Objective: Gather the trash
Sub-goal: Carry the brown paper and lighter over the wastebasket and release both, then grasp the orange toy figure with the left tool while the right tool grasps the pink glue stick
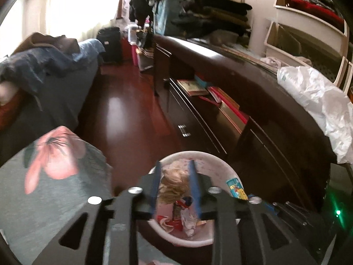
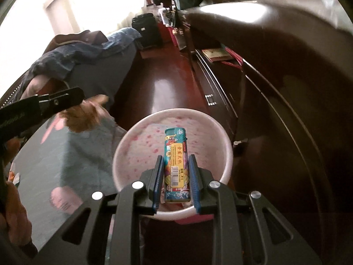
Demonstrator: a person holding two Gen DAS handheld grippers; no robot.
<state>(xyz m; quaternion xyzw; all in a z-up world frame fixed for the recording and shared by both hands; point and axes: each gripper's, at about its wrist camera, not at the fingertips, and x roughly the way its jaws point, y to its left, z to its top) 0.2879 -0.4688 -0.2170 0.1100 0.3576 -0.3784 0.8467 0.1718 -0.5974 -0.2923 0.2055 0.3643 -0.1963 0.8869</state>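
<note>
A white bin with a pink-speckled liner stands on the floor beside the table, with red and white wrappers in its bottom. My left gripper hovers over it, its jaws partly apart, and a yellowish crumpled clump sits loosely between the blue pads. In the right wrist view the left gripper enters from the left, the blurred clump hanging at its tip. My right gripper is shut on a small teal packet above the bin's mouth.
A glass-topped table with a grey floral cloth lies at the left. A long dark cabinet runs along the right with a white plastic bag on top. Red-brown floor stretches ahead beside a bed piled with clothes. A hand holds the left tool.
</note>
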